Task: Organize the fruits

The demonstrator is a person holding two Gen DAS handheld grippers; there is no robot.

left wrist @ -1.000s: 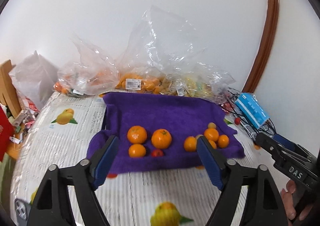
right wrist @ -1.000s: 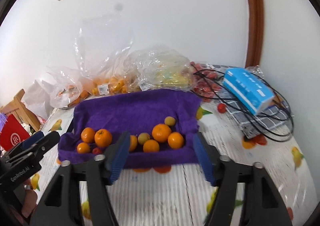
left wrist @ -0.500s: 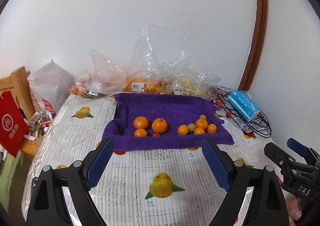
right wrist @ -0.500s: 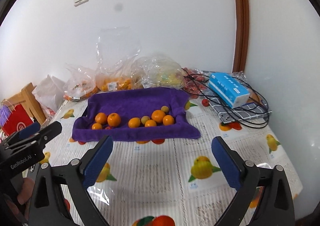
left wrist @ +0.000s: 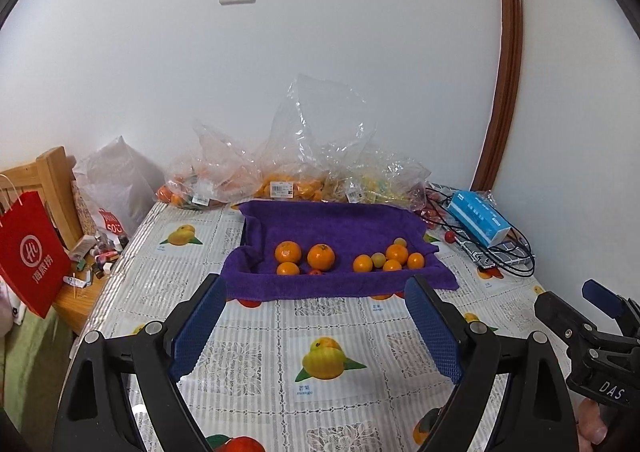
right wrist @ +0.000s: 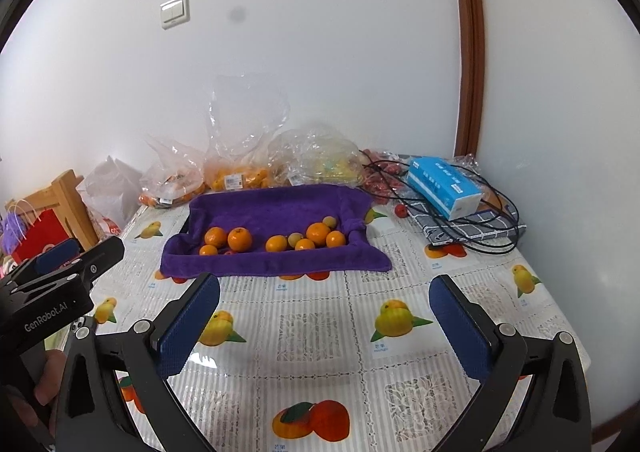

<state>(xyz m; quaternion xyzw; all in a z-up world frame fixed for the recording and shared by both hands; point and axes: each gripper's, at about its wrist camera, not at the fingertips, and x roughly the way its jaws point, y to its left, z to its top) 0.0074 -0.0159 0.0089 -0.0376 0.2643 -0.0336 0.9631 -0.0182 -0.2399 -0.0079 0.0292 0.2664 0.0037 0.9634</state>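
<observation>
Nine round fruits (left wrist: 321,256), seven orange, two small yellow-green, lie on a fuzzy purple towel (left wrist: 336,220) on the table (left wrist: 256,332); left hand-held gripper (left wrist: 316,326) and right hand-held gripper (right wrist: 324,326) both spread, empty, jaws just widened.

You can read "DAS" on the right claw (left wrist: 600,300), "GenRobot.AI" on the left claw (right wrist: 76,252), "mango" on the surface's cloth (left wrist: 305,392).

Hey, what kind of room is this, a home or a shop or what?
Most likely a room in a home: a table with a fruit-print tablecloth against a white wall, grocery bags of fruit, a tissue box and a wall light switch.
</observation>
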